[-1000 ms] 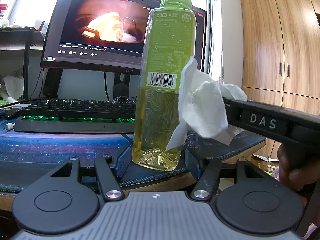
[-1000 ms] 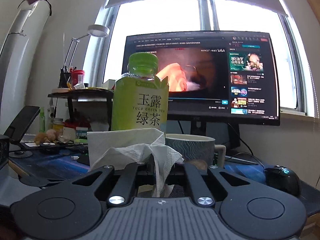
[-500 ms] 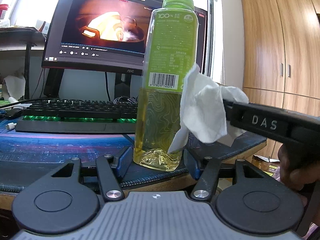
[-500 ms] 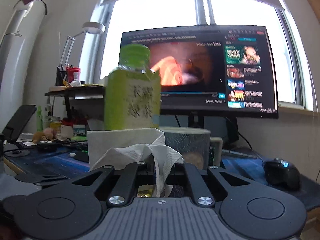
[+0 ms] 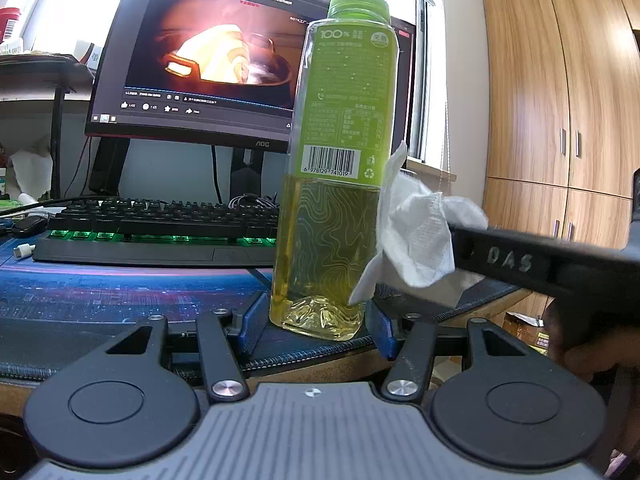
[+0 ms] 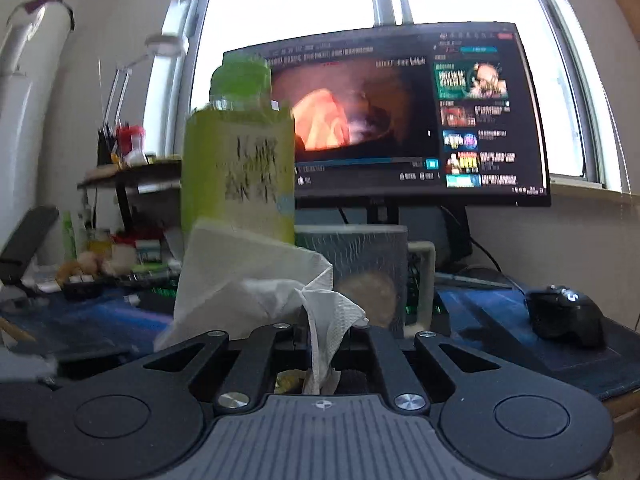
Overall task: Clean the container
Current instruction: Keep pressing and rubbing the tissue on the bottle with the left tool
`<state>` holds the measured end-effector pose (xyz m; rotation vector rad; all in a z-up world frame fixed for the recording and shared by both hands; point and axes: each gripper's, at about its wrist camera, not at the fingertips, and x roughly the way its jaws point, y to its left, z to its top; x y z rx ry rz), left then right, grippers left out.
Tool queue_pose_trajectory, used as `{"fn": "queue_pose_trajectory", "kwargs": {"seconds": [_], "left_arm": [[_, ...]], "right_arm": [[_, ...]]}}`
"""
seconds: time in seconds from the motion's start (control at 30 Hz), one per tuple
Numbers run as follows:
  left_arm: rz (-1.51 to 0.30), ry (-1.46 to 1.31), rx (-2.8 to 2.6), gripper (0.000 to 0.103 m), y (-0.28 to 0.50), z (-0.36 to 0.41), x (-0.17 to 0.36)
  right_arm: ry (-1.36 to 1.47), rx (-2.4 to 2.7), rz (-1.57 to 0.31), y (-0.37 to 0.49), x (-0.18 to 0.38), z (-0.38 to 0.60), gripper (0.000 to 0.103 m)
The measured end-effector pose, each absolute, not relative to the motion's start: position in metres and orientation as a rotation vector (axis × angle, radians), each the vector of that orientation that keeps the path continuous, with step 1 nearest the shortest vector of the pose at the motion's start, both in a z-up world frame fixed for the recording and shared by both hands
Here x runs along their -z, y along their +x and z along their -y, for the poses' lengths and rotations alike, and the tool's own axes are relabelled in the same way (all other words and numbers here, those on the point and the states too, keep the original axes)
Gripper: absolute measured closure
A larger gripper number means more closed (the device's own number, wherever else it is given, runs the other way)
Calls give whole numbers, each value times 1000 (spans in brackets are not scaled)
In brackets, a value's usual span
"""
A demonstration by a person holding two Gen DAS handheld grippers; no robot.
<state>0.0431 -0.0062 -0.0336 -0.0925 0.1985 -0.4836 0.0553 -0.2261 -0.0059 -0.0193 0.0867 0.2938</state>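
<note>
Two grippers working here: the left gripper (image 5: 316, 326) is sitting half open, blue pads flanking but not squeezing the green tea bottle (image 5: 332, 184), while the right gripper (image 6: 320, 334) is pinching a white paper towel (image 5: 416, 236) against the bottle's side, monitor (image 5: 208, 64) glowing behind.

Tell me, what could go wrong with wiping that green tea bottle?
The bottle is tall and stands near the desk edge. The tissue in the right gripper touches its side, so a push might tip it. The left gripper flanks its base, but I cannot tell whether it grips. A fall could hit the keyboard.
</note>
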Motion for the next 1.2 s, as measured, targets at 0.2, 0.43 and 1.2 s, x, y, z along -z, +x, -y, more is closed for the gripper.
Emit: {"fn": "queue_pose_trajectory", "kwargs": {"seconds": [0.2,0.43,1.2], "left_arm": [[-198,-95,484,45,44,6,33],[-196,-95,484,45,43,6,33],[-197,-93,482,45,41,6,34]], "right_arm": [[-55,-310,-46,47,0,216,94],[-61,-290,-110,59,9,216,94],[-69,-288,-65,50,0,211,94]]}}
